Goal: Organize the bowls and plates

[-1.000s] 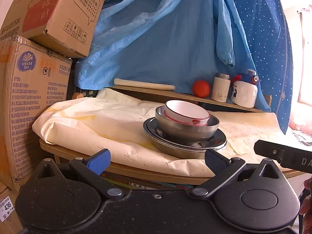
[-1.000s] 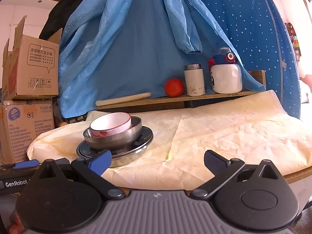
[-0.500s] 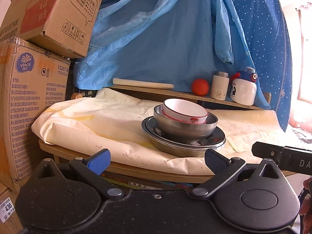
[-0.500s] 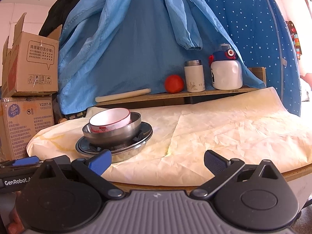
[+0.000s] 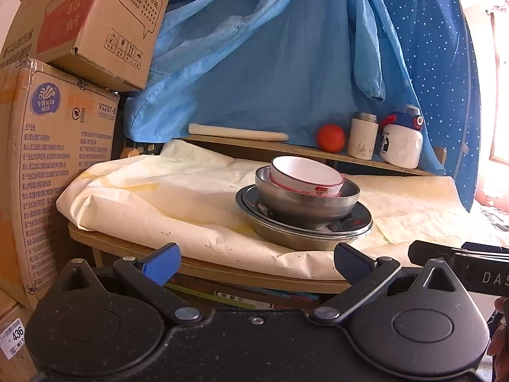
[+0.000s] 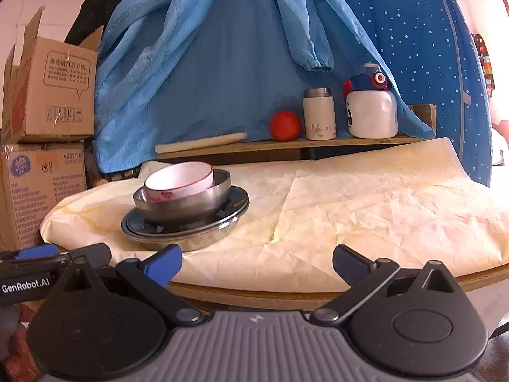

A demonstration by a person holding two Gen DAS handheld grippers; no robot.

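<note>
A white bowl with a red rim [image 5: 307,176] [image 6: 179,180] sits tilted inside a steel bowl [image 5: 305,202] [image 6: 187,202], which rests on stacked steel plates [image 5: 305,229] [image 6: 187,227] on a paper-covered table [image 5: 165,203] [image 6: 366,203]. My left gripper [image 5: 254,259] is open and empty, held short of the table's near edge, with the stack ahead and slightly right. Open and empty too, my right gripper [image 6: 256,262] hangs before the table edge, the stack ahead to its left. In the right wrist view the left gripper's blue-tipped finger [image 6: 38,251] shows at the lower left.
Cardboard boxes [image 5: 54,165] [image 6: 47,95] stack up left of the table. Behind it a wooden shelf [image 6: 286,143] carries a rolling pin [image 5: 238,133], a red ball [image 5: 331,138], a white flask [image 6: 319,114] and a white-and-blue bottle [image 6: 370,105]. Blue cloth [image 5: 270,63] hangs behind.
Both views drifted slightly: the stack sits a little lower and closer in each frame. Both grippers stay open and hold nothing.
</note>
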